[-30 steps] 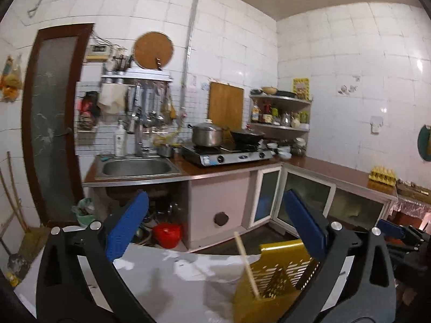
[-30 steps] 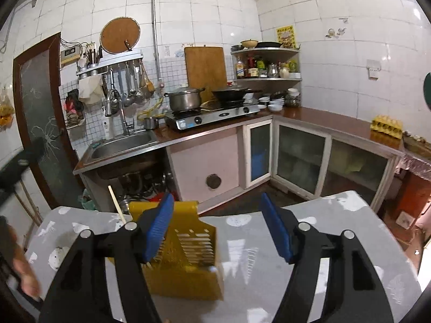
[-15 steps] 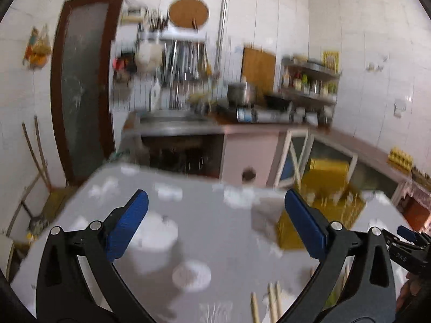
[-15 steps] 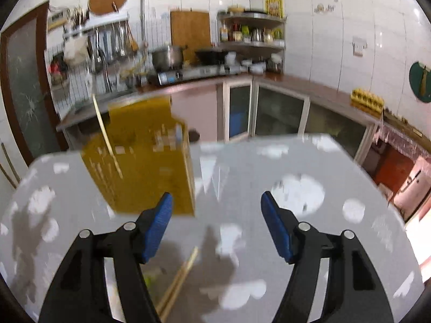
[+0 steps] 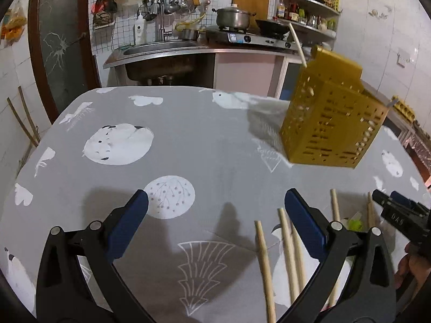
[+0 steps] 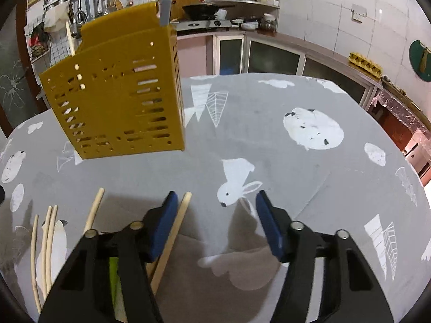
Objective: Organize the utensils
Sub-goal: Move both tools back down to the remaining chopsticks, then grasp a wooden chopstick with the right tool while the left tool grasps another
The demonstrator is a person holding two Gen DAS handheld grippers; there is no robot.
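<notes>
Grey patterned tablecloth [image 6: 309, 177] fills most of both views. The yellow slotted utensil holder [image 6: 118, 99] stands upper left in the right wrist view, with one chopstick [image 6: 70, 40] poking out and a grey handle [image 6: 164, 10] at its corner. Five loose chopsticks [image 6: 94, 210] lie lower left. Left gripper [image 5: 215, 223] and right gripper [image 6: 216, 224] are both spread wide, holding nothing.
</notes>
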